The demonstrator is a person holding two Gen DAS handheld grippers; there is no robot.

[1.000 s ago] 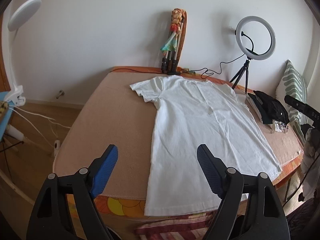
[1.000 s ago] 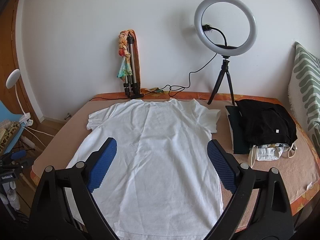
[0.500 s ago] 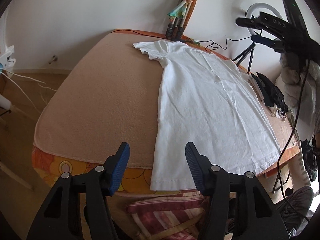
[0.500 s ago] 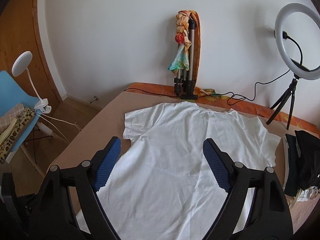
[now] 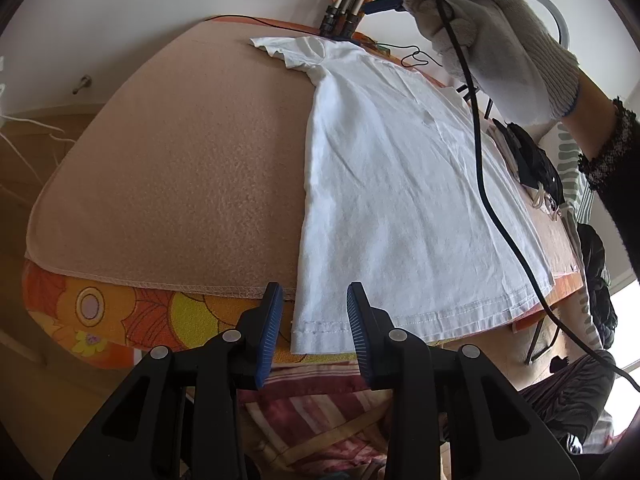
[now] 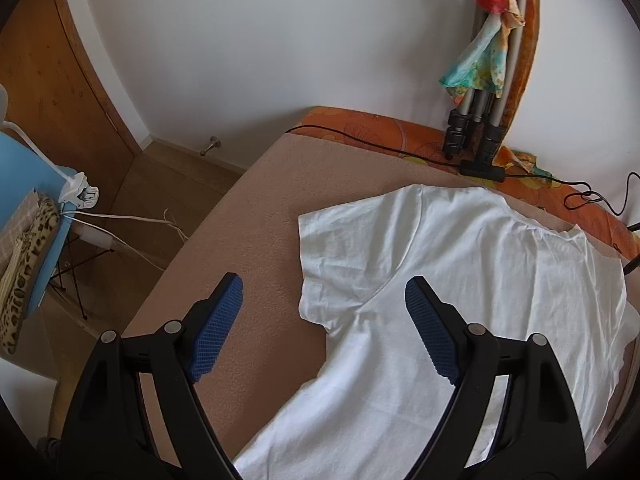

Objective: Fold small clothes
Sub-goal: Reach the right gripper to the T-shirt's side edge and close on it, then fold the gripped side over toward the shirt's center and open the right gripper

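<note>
A white T-shirt [image 5: 392, 184] lies flat on the tan blanket [image 5: 180, 168], collar at the far end, hem at the near edge. My left gripper [image 5: 314, 312] is open and empty, its blue pads on either side of the shirt's near-left hem corner [image 5: 316, 332], close above it. My right gripper [image 6: 324, 316] is open and empty, hovering over the shirt's left sleeve [image 6: 340, 248]; the shirt [image 6: 460, 300] fills the right of that view. The gloved right hand [image 5: 500, 28] shows at the top of the left wrist view.
A folded tripod with a colourful scarf [image 6: 486, 60] leans on the far wall. A black cable [image 5: 492, 200] hangs across the shirt. Dark clothes [image 5: 532, 160] lie at the bed's right. A blue chair [image 6: 36, 216] and white cords stand left of the bed.
Both grippers moved forward and lower. The left one narrowed and came down to the near-left hem corner. The right one swung left to the left sleeve.
</note>
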